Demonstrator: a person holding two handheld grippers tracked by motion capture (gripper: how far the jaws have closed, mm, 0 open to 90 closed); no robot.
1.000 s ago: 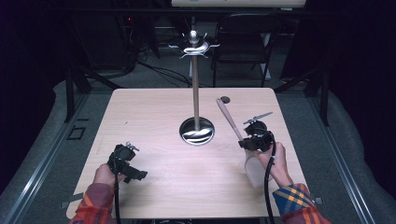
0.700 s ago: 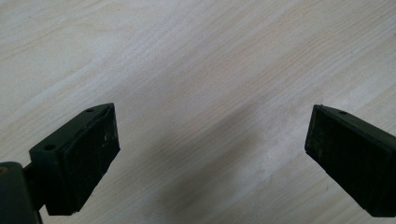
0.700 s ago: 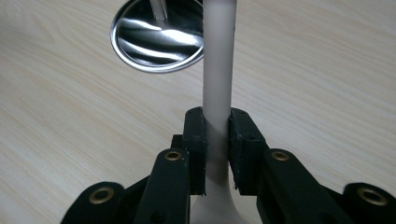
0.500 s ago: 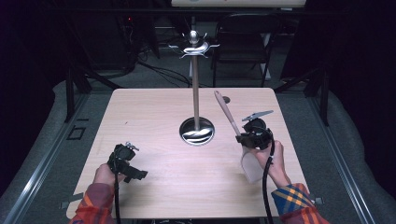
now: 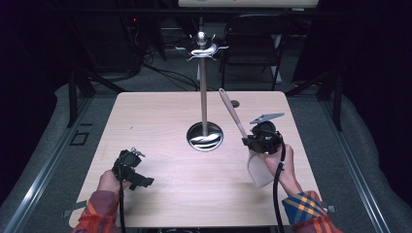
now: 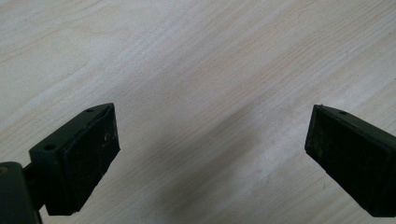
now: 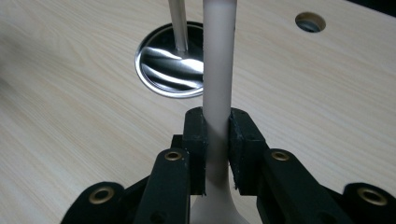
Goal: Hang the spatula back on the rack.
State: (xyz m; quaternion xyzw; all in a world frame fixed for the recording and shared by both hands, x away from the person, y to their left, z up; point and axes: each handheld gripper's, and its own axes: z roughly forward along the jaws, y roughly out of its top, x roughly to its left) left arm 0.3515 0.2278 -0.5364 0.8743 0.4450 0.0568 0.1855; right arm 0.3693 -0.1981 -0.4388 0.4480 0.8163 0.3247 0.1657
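Note:
A pale pink spatula (image 5: 234,116) is clamped by its handle (image 7: 217,70) in my right gripper (image 5: 250,141), jaws shut on it; the handle slants up toward the far left and the wide blade (image 5: 260,170) hangs below the hand. My right gripper (image 7: 217,142) is lifted above the table's right side. A metal utensil stand (image 5: 204,87) with a round shiny base (image 5: 205,136) and hooks at its top (image 5: 201,47) rises at the table's middle, left of the spatula. My left gripper (image 5: 138,177) rests near the table's front left, jaws wide open over bare wood (image 6: 210,140).
The light wooden table (image 5: 155,121) has a small round hole (image 5: 235,103) at its back right, also seen in the right gripper view (image 7: 310,21). A dark chair (image 5: 252,43) and cables stand behind the table. Grey floor surrounds it.
The right gripper has risen a little with the spatula, whose handle tip now stands higher and closer to the stand's pole. The left gripper has stayed put.

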